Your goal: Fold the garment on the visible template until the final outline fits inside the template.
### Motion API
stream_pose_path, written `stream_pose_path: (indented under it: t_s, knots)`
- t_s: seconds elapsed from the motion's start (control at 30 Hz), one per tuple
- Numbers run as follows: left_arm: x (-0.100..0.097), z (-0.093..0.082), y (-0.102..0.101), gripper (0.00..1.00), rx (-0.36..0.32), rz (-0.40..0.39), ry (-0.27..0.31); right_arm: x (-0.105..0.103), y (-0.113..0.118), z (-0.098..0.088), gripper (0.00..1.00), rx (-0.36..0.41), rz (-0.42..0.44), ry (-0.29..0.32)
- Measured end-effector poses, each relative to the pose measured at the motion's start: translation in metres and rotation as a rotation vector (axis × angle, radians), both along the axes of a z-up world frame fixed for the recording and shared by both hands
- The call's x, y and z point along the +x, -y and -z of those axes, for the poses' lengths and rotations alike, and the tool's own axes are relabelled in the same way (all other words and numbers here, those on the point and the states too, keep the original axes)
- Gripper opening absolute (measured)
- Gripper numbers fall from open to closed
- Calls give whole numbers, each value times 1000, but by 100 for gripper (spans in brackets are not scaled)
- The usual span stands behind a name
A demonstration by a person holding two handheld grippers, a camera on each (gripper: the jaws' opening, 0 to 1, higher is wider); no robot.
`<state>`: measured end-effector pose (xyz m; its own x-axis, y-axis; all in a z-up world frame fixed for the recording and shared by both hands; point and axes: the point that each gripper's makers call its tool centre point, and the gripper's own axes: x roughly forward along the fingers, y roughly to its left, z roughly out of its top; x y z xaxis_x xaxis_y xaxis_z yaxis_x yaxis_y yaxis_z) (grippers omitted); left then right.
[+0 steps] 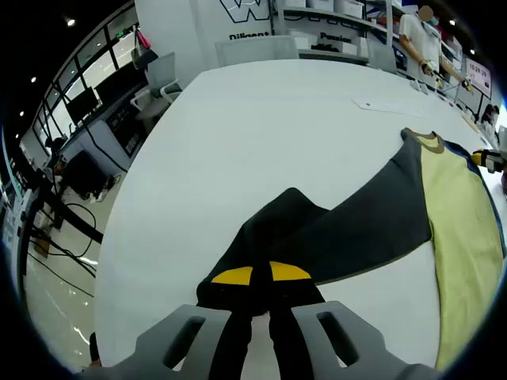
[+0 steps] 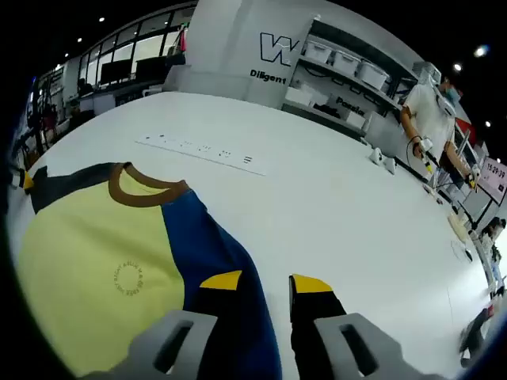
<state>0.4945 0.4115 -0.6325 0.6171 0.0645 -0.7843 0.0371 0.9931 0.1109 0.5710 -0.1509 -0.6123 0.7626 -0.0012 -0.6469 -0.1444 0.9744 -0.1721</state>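
Observation:
The garment is a shirt with a pale yellow body [image 2: 87, 269], a brown collar [image 2: 142, 194], a dark grey sleeve [image 1: 372, 229] and a blue sleeve [image 2: 210, 245], lying on the white table [image 1: 261, 134]. My left gripper [image 1: 261, 274] is shut on the end of the dark grey sleeve, which stretches from the jaws toward the yellow body [image 1: 463, 237]. My right gripper [image 2: 266, 282] is open at the blue sleeve's edge, its left jaw over the blue cloth and its right jaw over bare table. The right gripper's yellow tip [image 1: 485, 158] shows beyond the shirt.
A white strip with small marks [image 2: 198, 150] lies on the table past the collar. A person [image 2: 428, 111] stands by shelves at the far right. Chairs [image 1: 253, 49] line the table's far edge. The table's rounded edge [image 1: 119, 206] drops to the floor on the left.

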Motion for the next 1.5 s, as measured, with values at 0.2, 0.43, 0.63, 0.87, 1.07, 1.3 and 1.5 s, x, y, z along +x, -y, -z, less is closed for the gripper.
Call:
stream_pose_path:
  t_s: [0.2, 0.43, 0.63, 0.87, 1.07, 1.3, 1.5]
  knots:
    - [0, 0, 1, 3, 10, 8, -2, -29, -20, -4, 24, 180, 51, -53]
    - [0, 0, 1, 3, 8, 5, -2, -53, -35, 1, 23, 215, 52, -110]
    - [0, 0, 0, 4, -7, -4, 2, -70, -47, 10, 19, 248, 77, -180]
    - [0, 0, 0, 4, -13, -16, 12, -77, -51, 19, 6, 258, 113, -226]
    - [-1, 0, -1, 4, -8, -23, 18, -71, -51, 23, 0, 175, 35, -235]
    - [-1, 0, -1, 4, -15, -21, 23, -60, -38, 24, 0, 68, -15, -199]
    - [-1, 0, -1, 4, -15, -18, 23, -59, -36, 26, 0, -37, -104, -185]
